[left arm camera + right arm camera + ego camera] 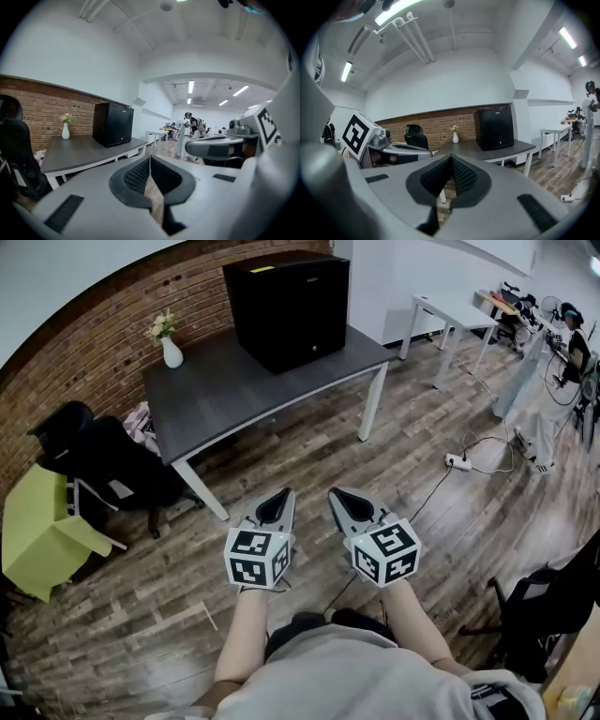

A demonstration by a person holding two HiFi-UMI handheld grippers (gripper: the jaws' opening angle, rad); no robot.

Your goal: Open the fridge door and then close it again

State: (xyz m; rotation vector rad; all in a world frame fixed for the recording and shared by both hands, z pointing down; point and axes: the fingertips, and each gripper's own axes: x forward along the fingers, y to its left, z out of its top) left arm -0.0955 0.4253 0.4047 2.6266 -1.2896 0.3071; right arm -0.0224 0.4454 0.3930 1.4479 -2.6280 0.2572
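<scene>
A small black fridge (289,306) stands on the far right end of a dark grey table (216,395), its door closed. It also shows in the left gripper view as the fridge (112,124) and in the right gripper view as the fridge (494,128). My left gripper (284,493) and right gripper (336,493) hang side by side over the wooden floor, well short of the table. Both are shut with nothing between the jaws: left gripper (149,157), right gripper (451,157).
A white vase with flowers (170,345) sits on the table's far left. A black office chair (103,460) and a yellow-green box (42,531) stand left. A power strip with cables (457,462) lies on the floor right. White desks (455,315) and a person (562,381) are beyond.
</scene>
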